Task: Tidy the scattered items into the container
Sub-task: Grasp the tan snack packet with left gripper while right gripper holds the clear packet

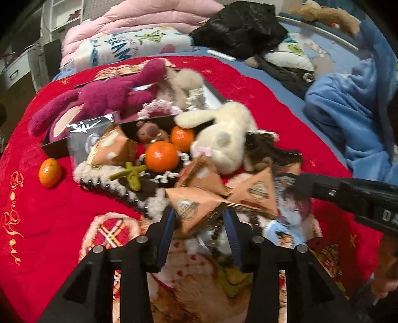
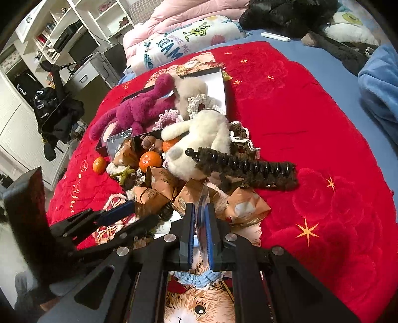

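Observation:
A black box (image 1: 53, 145) (image 2: 223, 82) on the red blanket holds a magenta plush (image 1: 99, 97) (image 2: 139, 109) and a grey plush (image 2: 191, 89). A white plush (image 1: 223, 139) (image 2: 199, 139), oranges (image 1: 161, 156) (image 2: 150, 159), a small brown toy (image 1: 149, 131) and orange triangular packets (image 1: 258, 193) (image 2: 246, 206) lie heaped before it. My left gripper (image 1: 199, 218) (image 2: 139, 211) is shut on an orange triangular packet (image 1: 191, 206). My right gripper (image 2: 200, 211) is shut on a clear plastic sheet (image 2: 202, 198); its body (image 1: 348, 196) shows at the right of the left wrist view.
A lone orange (image 1: 49, 172) (image 2: 99, 164) lies left of the box. A brown fuzzy hair claw (image 2: 248, 166) lies on the heap. A pink quilt (image 1: 139, 17), printed pillow (image 2: 184, 42), black jacket (image 1: 243, 27) and blue blanket (image 1: 353, 104) lie beyond. Shelves (image 2: 62, 32) stand left.

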Demonstrator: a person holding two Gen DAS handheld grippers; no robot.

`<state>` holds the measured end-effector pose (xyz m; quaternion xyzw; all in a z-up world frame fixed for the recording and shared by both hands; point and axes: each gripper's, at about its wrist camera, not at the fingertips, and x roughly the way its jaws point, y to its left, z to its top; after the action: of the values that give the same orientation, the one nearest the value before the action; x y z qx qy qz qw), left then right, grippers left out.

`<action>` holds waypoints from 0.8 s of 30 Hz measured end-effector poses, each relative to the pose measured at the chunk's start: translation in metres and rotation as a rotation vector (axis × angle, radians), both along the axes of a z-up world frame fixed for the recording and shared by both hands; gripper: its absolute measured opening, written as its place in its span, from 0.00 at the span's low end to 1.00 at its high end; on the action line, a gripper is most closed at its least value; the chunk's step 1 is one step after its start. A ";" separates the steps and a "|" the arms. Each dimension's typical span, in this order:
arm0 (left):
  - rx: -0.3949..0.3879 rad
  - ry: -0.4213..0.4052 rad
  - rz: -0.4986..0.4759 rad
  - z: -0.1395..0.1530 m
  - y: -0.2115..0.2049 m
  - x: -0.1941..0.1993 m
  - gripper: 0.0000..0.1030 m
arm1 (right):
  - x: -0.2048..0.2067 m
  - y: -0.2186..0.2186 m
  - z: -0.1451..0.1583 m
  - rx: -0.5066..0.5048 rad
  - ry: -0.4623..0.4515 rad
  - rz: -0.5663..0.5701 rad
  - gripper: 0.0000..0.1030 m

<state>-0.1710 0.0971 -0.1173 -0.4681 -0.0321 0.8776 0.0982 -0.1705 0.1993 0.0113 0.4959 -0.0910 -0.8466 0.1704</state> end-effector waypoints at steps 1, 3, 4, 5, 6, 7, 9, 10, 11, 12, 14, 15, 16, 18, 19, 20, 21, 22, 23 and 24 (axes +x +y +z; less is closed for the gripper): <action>0.006 -0.005 0.003 -0.002 -0.002 -0.001 0.41 | 0.000 0.000 0.000 0.001 0.000 0.002 0.10; -0.002 -0.010 -0.001 -0.005 0.000 -0.002 0.41 | -0.001 -0.001 -0.002 0.003 -0.004 0.003 0.10; -0.017 -0.006 -0.007 -0.005 0.002 -0.001 0.41 | -0.001 -0.001 -0.003 0.008 -0.010 0.004 0.11; -0.037 -0.003 -0.015 -0.005 0.005 -0.001 0.42 | -0.001 -0.001 -0.005 0.018 -0.019 -0.001 0.11; -0.050 -0.003 -0.021 -0.006 0.007 -0.001 0.42 | -0.001 -0.002 -0.008 0.031 -0.027 -0.005 0.11; -0.054 -0.003 -0.023 -0.007 0.007 -0.001 0.42 | -0.002 -0.002 -0.011 0.046 -0.036 -0.008 0.11; -0.044 -0.006 -0.019 -0.008 0.006 -0.001 0.42 | -0.003 -0.002 -0.016 0.057 -0.053 -0.010 0.11; -0.032 -0.010 -0.015 -0.009 0.005 -0.002 0.42 | -0.003 -0.003 -0.018 0.062 -0.059 -0.009 0.11; -0.023 -0.015 -0.012 -0.009 0.004 -0.003 0.42 | -0.003 -0.003 -0.019 0.068 -0.062 -0.009 0.11; -0.016 -0.022 -0.011 -0.009 0.003 -0.003 0.42 | -0.003 -0.004 -0.021 0.072 -0.064 -0.010 0.11; -0.014 -0.035 -0.017 -0.010 0.003 -0.003 0.42 | -0.004 -0.005 -0.023 0.076 -0.067 -0.008 0.11; -0.013 -0.037 -0.021 -0.010 0.003 -0.003 0.42 | -0.004 -0.005 -0.025 0.083 -0.071 -0.007 0.10; -0.012 -0.036 -0.023 -0.011 0.003 -0.002 0.42 | -0.004 -0.006 -0.026 0.086 -0.074 -0.004 0.10; -0.016 -0.029 -0.021 -0.011 0.002 -0.001 0.37 | -0.004 -0.007 -0.027 0.085 -0.078 0.004 0.09; -0.019 -0.023 -0.018 -0.010 0.002 0.000 0.31 | -0.004 -0.010 -0.027 0.093 -0.073 0.012 0.09; -0.012 -0.022 -0.014 -0.010 0.000 0.001 0.30 | -0.004 -0.011 -0.027 0.099 -0.069 0.016 0.09; -0.002 -0.022 -0.007 -0.010 -0.001 0.001 0.28 | -0.004 -0.012 -0.027 0.101 -0.066 0.020 0.09; -0.002 -0.018 -0.003 -0.010 -0.001 0.001 0.26 | -0.004 -0.013 -0.026 0.098 -0.063 0.024 0.10; -0.006 -0.015 -0.001 -0.010 -0.001 0.001 0.26 | -0.004 -0.013 -0.026 0.098 -0.062 0.025 0.09; -0.010 -0.013 -0.002 -0.009 0.000 0.002 0.25 | -0.004 -0.013 -0.026 0.099 -0.059 0.024 0.09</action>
<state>-0.1692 0.0966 -0.1264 -0.4741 -0.0276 0.8747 0.0967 -0.1744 0.1863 -0.0151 0.5296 -0.0480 -0.8330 0.1529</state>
